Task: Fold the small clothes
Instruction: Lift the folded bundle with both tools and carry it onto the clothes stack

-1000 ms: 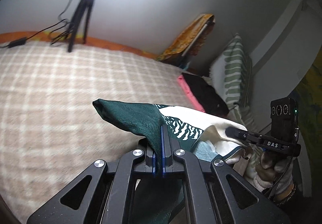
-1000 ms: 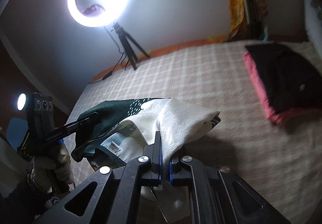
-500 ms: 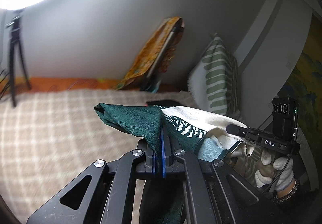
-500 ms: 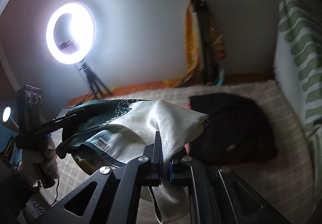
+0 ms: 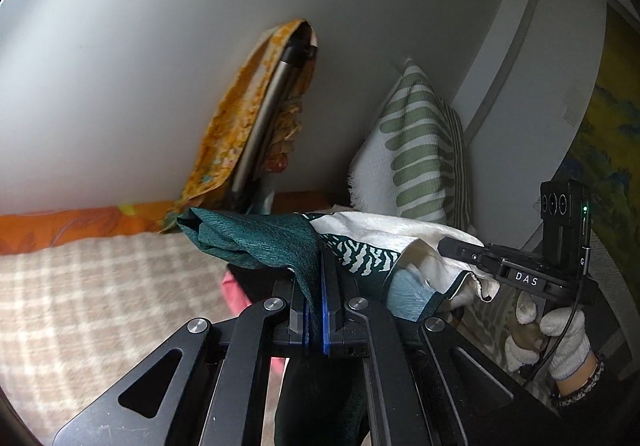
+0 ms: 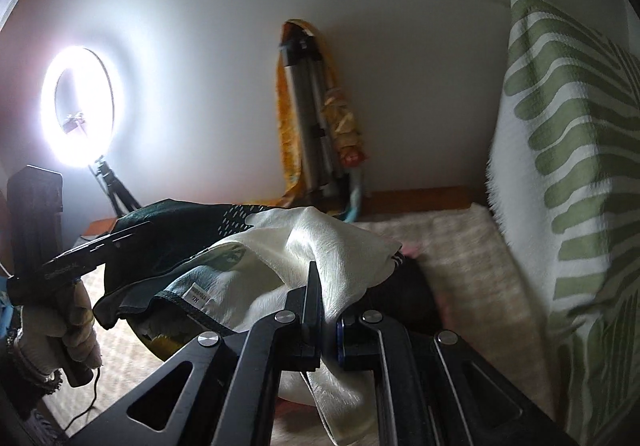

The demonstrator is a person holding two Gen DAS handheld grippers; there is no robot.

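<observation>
A small folded garment, dark green with a cream panel and a leaf print, hangs in the air between both grippers. My left gripper (image 5: 318,286) is shut on its green part (image 5: 256,242). My right gripper (image 6: 326,302) is shut on its cream part (image 6: 320,246); the right gripper also shows at the right of the left wrist view (image 5: 460,248). The left gripper shows at the left of the right wrist view (image 6: 132,232). A black folded garment (image 6: 400,306) on a pink one lies on the bed just below and behind the held garment.
A checked beige blanket (image 5: 80,286) covers the bed. A green-striped pillow (image 6: 568,165) stands against the right wall. A folded tripod wrapped in orange cloth (image 6: 316,125) leans on the back wall. A lit ring light (image 6: 76,105) stands on a tripod at the far left.
Both grippers have carried the garment to the right across the bed, towards the pillow and the black and pink pile. Both stay shut on it.
</observation>
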